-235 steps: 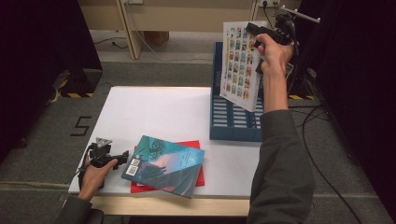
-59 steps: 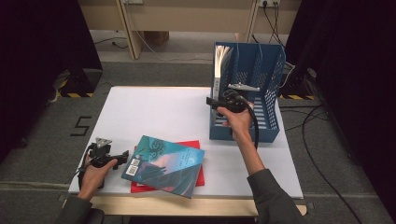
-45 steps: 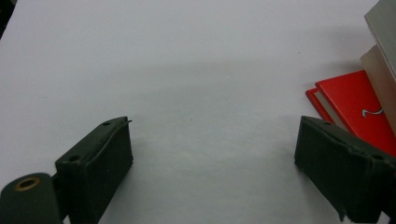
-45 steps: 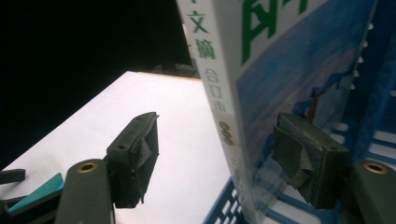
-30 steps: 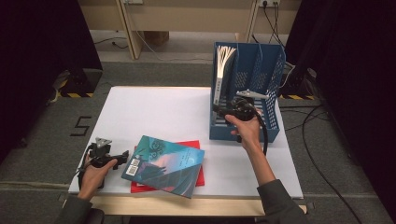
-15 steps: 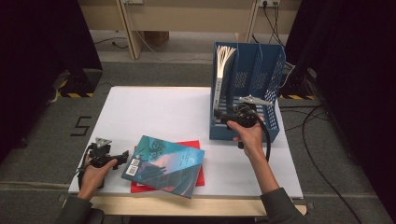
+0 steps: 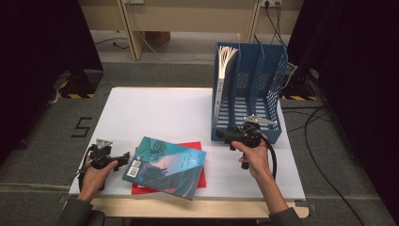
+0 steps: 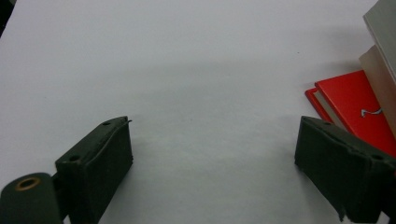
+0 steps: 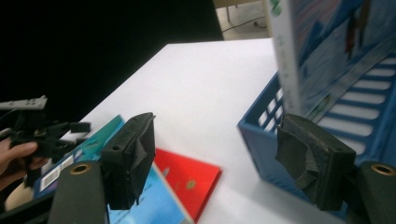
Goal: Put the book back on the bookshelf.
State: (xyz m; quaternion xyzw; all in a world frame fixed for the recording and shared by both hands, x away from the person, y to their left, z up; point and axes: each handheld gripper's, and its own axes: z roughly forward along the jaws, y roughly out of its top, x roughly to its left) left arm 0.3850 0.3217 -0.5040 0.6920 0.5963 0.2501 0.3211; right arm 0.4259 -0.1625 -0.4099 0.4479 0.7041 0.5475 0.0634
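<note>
Jaws of the right gripper (image 7: 229, 137) spread wide, nothing between them, held level just in front of the blue file rack (image 7: 272, 80) and aimed toward the books. Left gripper (image 7: 123, 157) also gapes empty, resting on the white table (image 7: 155, 110) beside the teal book (image 7: 164, 167) lying on a red book (image 8: 357, 105). Bare tabletop between hands. The right gripper view shows the magazine's (image 9: 322, 42) printed cover standing in the rack's leftmost slot; the high view gives only its page edges.
</note>
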